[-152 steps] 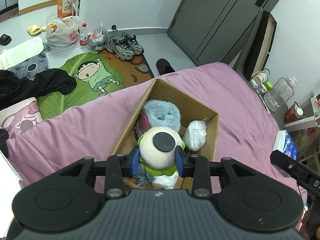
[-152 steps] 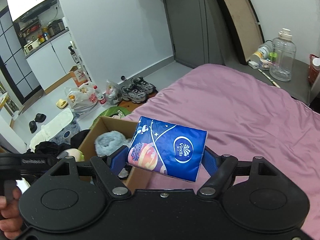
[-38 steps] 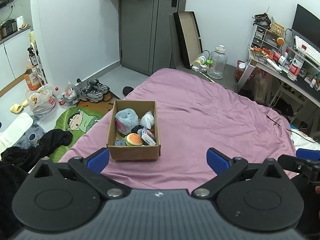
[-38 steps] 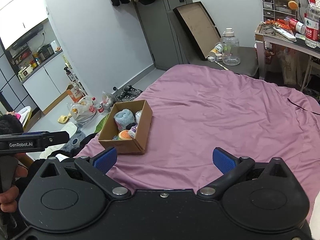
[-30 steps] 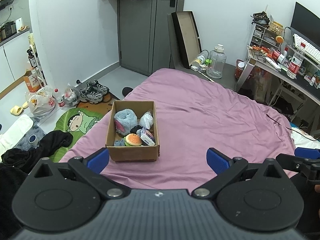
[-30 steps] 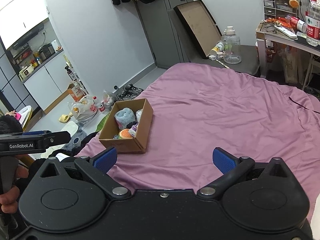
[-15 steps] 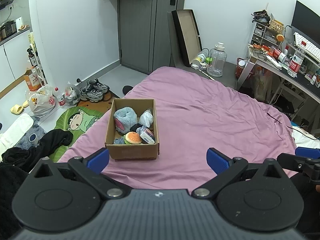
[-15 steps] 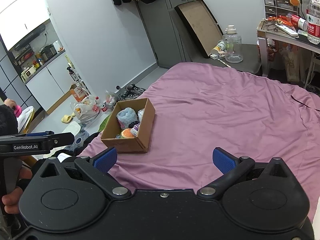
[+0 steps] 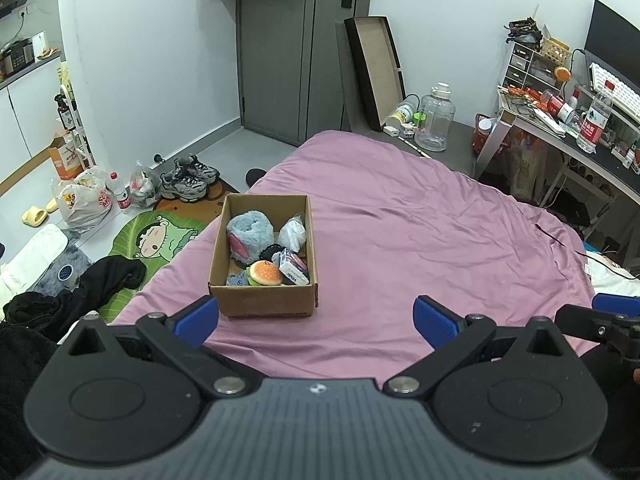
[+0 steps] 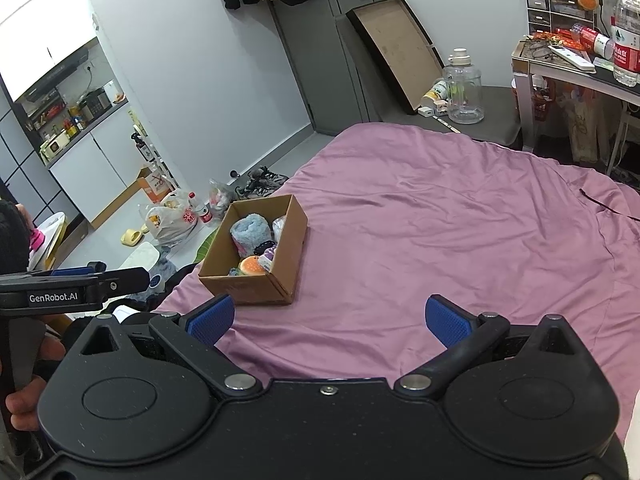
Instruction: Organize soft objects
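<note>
left wrist view showed the left gripper (image 9: 316,320) and right gripper (image 10: 327,318) spread, empty, held back from the cardboard box (image 9: 264,304) on the bed (image 9: 420,240), soft toys (image 9: 250,236) packed inside, seemingly finished.

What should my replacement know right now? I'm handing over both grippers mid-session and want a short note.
Left gripper: open, empty, held back from the cardboard box.
Right gripper: open, empty, also clear of the box.
The box sits on the purple bedspread near its floor-side edge. Inside: blue plush, burger plush, tissue pack, white bundle and a dark item, too small to identify.
Done: those soft items are boxed.
Left: no loose soft item shows on the bedspread; check outside the view before stopping.
</note>
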Motion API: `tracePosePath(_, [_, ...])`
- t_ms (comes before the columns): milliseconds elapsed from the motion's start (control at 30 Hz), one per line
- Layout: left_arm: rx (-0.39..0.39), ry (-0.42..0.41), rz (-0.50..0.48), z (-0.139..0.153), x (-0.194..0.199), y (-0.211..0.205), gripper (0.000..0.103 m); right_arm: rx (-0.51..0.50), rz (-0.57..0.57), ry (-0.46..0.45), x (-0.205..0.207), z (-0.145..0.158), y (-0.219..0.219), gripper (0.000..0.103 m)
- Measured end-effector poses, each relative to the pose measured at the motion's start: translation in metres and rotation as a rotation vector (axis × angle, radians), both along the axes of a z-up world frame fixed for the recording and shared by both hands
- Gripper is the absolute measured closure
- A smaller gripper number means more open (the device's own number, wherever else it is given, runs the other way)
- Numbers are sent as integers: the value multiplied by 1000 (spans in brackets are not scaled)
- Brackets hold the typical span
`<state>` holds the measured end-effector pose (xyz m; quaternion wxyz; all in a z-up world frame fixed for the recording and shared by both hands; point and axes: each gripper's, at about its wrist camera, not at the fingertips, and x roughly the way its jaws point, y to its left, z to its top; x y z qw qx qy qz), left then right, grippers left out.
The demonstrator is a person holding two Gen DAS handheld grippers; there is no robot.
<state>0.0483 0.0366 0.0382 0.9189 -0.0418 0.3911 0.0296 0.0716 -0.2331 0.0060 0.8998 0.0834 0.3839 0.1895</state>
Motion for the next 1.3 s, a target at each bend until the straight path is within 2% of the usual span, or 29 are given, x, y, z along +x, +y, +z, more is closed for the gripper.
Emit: tracePosePath(1300, [4, -2, 2, 1, 0, -1, 0, -9, -7, 3, 0, -2, 1, 0])
